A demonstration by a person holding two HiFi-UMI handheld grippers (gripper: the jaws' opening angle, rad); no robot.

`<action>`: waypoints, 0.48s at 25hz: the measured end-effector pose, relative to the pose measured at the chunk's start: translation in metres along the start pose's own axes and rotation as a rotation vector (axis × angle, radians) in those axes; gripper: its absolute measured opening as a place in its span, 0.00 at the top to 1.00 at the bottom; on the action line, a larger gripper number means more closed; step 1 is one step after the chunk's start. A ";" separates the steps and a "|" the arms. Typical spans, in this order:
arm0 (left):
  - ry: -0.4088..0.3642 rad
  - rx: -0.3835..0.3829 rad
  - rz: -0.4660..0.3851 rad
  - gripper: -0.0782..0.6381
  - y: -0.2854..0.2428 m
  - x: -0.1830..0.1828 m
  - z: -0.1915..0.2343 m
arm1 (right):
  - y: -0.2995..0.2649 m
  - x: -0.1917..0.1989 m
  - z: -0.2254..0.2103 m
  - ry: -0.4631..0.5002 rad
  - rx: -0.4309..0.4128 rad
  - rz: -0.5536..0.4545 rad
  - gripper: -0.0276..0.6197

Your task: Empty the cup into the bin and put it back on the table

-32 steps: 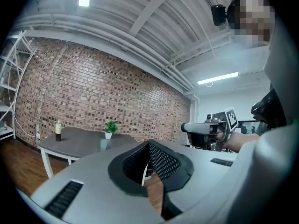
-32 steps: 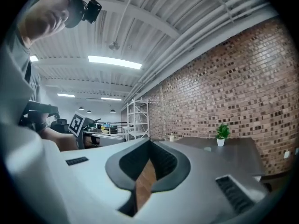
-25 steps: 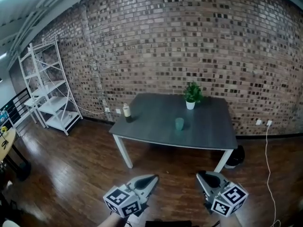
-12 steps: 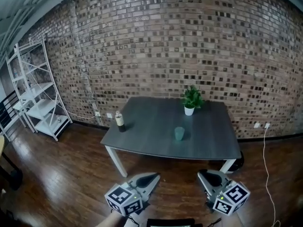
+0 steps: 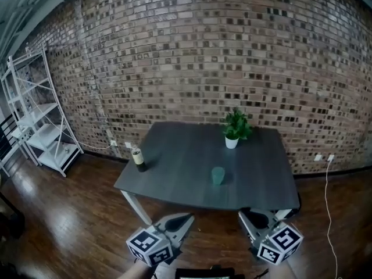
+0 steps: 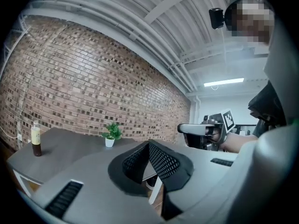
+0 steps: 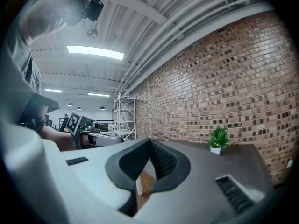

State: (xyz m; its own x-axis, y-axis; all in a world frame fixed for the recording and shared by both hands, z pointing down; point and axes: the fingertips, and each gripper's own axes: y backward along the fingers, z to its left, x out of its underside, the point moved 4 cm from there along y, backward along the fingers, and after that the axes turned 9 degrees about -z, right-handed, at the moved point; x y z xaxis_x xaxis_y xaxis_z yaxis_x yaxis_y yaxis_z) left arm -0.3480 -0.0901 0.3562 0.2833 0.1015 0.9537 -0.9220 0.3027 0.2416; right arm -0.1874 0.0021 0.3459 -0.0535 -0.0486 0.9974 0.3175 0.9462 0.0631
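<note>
Cup (image 5: 218,175) on counter (image 5: 168,176), well ahead of your left gripper (image 5: 189,218) and right gripper (image 5: 243,214) — fingers together, empty. Cup contents unreadable.

Red-brown brick wall (image 5: 192,57) far ahead of the jaws, dark grey table (image 5: 174,156) on white legs between jaws and wall, glossy dark wooden floor (image 5: 75,214) beneath, white shelf rack (image 5: 40,137) off left, lit ceiling strip light (image 7: 96,52) overhead.

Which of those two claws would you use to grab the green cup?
Right, but only marginally: the cup stands a shade nearer the right gripper than the left gripper. Both are shut, empty and short of the table.
</note>
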 end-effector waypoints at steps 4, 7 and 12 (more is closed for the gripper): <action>-0.017 -0.023 0.008 0.89 -0.037 0.006 0.025 | -0.026 0.001 -0.038 -0.001 -0.027 -0.004 0.96; -0.022 -0.046 0.007 0.89 -0.063 0.010 0.041 | -0.042 0.003 -0.066 -0.009 -0.046 0.000 0.96; -0.031 -0.065 0.000 0.89 -0.102 0.014 0.062 | -0.070 0.008 -0.107 -0.017 -0.080 0.015 0.95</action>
State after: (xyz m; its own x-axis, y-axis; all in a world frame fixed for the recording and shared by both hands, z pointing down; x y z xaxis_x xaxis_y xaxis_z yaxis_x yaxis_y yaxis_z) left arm -0.2666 -0.1782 0.3558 0.2739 0.0724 0.9590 -0.9026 0.3637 0.2303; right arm -0.1087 -0.0983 0.3528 -0.0635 -0.0284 0.9976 0.3931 0.9181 0.0512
